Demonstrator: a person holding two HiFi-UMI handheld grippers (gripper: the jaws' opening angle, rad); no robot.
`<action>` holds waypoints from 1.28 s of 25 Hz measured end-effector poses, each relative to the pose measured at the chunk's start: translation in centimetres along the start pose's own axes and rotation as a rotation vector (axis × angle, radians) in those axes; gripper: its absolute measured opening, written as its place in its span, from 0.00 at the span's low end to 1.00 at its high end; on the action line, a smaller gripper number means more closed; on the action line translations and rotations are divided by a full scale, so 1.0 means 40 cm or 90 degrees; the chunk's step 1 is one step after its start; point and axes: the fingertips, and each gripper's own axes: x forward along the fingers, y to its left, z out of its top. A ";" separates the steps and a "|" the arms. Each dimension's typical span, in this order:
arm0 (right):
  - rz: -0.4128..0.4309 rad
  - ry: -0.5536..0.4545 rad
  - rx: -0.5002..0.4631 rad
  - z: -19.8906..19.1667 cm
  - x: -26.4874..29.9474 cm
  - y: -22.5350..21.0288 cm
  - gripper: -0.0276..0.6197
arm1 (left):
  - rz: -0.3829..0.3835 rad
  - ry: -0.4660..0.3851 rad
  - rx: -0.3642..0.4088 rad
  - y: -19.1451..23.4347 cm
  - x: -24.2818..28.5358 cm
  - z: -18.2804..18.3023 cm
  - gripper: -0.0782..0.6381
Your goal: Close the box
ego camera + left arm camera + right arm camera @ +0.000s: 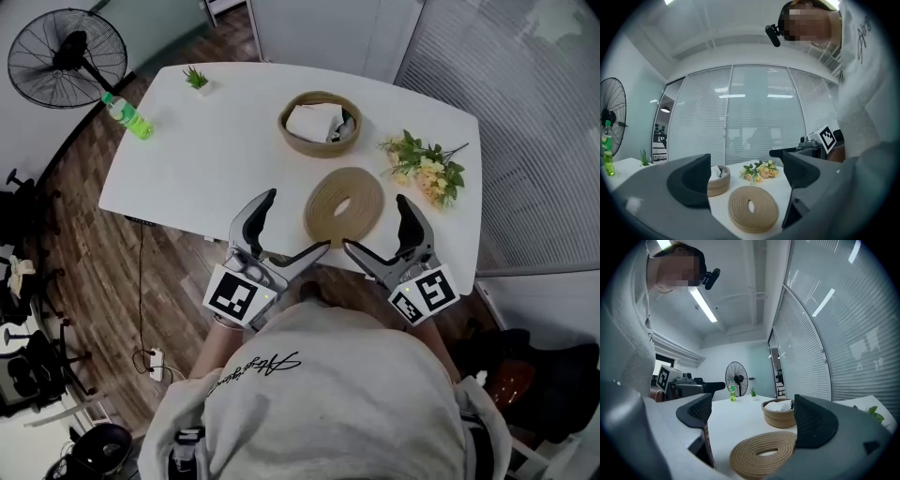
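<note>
**Both Grippers Open, Lid Off the Box**

A woven box (319,148) is seen standing towards the far side of a white table (225,159), uncovered, with something white and crumpled inside it. Its round woven lid (328,211) is laid flat on the tabletop nearer the person, just in front of the box and apart from it.

The left gripper (298,221) and the right gripper (375,221) are held at the table's near edge, one on each side of the lid. In each gripper view the jaws are spread wide and nothing is grasped – only the lid and the box beyond are framed between them.

A bunch of flowers (427,169) is laid to the right of the lid. A green bottle (127,116) and a small plant (196,79) are placed at the far left – a standing fan (67,58) is seen beyond that corner.
</note>
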 end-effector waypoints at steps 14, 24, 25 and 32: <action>-0.025 0.030 0.026 -0.067 0.037 -0.063 0.87 | -0.085 0.046 -0.013 0.077 0.056 -0.099 0.76; -0.031 0.077 0.008 -0.125 0.011 -0.106 0.87 | -0.212 0.068 -0.011 0.063 0.131 -0.162 0.76; -0.032 0.084 0.001 -0.133 0.009 -0.108 0.87 | -0.223 0.075 -0.004 0.065 0.135 -0.168 0.76; -0.035 0.131 -0.021 -0.192 -0.003 -0.108 0.87 | -0.308 0.097 0.048 0.064 0.149 -0.200 0.76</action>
